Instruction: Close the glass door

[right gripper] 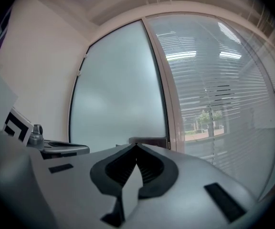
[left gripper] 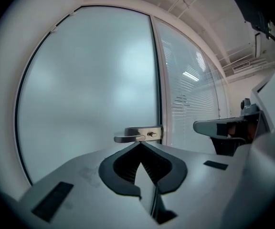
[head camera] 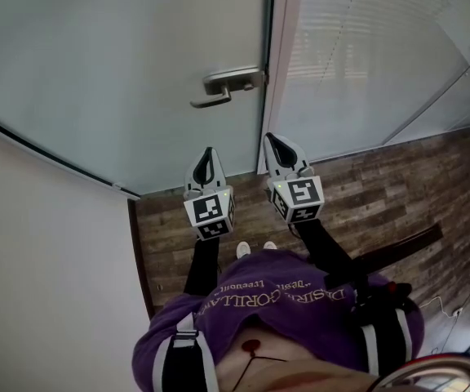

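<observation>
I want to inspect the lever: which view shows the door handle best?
The head view: the door handle shows whole, lever and plate. The left gripper view shows it from level, low in frame; the right gripper view only a dark sliver.

Dark wood-plank floor (head camera: 382,186) filling centre and right of the frame, ending at the foot of the glass door (head camera: 121,80). Planted on the boards at lower centre, two white shoe tips (head camera: 243,250). Trailing across the planks at far lower right, a thin pale cable (head camera: 441,302).
</observation>
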Demonstrator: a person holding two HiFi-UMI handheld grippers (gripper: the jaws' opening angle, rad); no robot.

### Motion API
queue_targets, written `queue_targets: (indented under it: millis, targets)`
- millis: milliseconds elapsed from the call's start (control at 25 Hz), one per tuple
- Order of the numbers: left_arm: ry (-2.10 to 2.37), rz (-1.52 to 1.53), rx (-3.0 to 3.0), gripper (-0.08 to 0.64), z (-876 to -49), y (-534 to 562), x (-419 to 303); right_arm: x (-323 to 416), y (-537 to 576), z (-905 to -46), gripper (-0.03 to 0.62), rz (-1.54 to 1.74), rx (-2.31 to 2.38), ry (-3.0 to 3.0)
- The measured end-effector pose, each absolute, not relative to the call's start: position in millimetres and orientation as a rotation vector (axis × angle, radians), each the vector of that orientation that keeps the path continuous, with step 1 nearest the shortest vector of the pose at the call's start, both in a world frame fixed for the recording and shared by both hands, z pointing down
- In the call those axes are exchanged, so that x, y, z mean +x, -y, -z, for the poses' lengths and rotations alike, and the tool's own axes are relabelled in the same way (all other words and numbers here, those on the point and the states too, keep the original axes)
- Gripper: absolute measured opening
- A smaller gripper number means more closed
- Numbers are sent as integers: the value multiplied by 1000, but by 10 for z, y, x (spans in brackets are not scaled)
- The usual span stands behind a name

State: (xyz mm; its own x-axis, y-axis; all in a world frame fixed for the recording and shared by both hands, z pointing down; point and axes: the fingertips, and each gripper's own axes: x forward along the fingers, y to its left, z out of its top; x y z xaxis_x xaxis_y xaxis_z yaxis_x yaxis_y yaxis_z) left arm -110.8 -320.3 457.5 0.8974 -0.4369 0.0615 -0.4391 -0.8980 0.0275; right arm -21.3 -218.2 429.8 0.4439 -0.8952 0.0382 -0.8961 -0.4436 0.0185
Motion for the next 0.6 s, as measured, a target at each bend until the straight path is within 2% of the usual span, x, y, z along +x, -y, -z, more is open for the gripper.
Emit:
queue_targets:
  millis: [600]
  targets:
    - [666, -100, 3025, 2, -4623, 3183, -1049, -91, 2144, -4209, -3, 13, 2661, 1619]
